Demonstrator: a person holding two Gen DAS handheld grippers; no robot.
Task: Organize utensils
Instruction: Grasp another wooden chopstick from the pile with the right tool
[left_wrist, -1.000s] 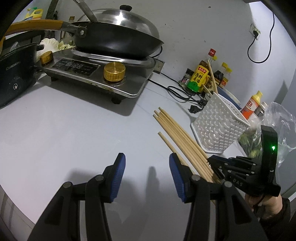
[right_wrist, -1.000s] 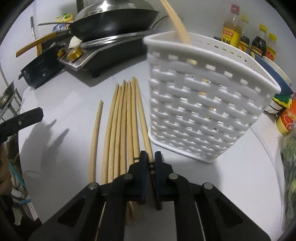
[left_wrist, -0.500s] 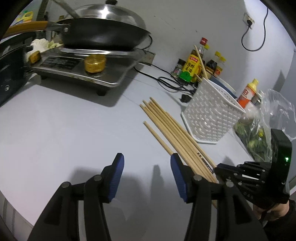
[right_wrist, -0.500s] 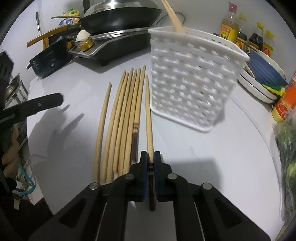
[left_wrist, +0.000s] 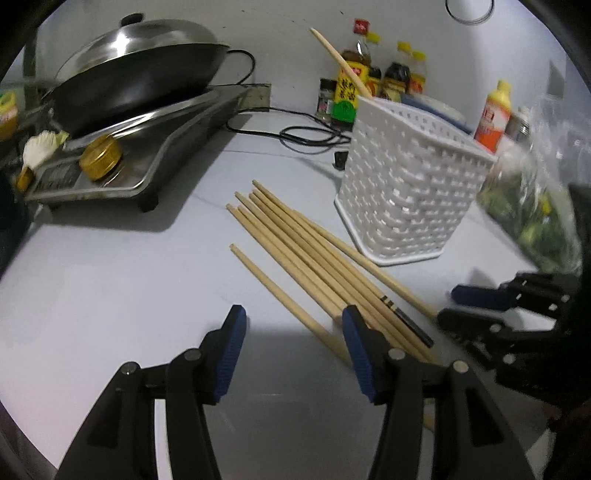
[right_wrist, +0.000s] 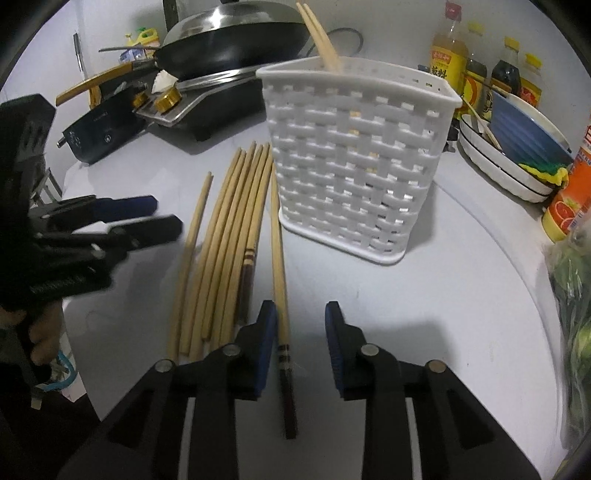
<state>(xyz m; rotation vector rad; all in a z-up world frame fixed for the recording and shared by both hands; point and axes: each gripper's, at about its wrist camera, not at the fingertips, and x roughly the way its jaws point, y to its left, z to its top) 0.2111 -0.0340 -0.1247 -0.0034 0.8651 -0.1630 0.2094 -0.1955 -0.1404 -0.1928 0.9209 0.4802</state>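
Wooden chopstick flat, tip toward basket, between parted right tongs

Chopsticks: pale wood, matt and smooth — a few ended in dark, lacquered-looking banded tips.
Basket: white plastic in a woven lattice, faintly glossy.
Counter: smooth white surface with a dull sheen.
Wok: black, matt body under a polished steel lid.
Stove: brushed metal top with brass-coloured shiny knobs.
Left gripper: black matt plastic — jaws lined with ribbed blue pads.
Bag of greens: clear, crinkled, glossy plastic film.
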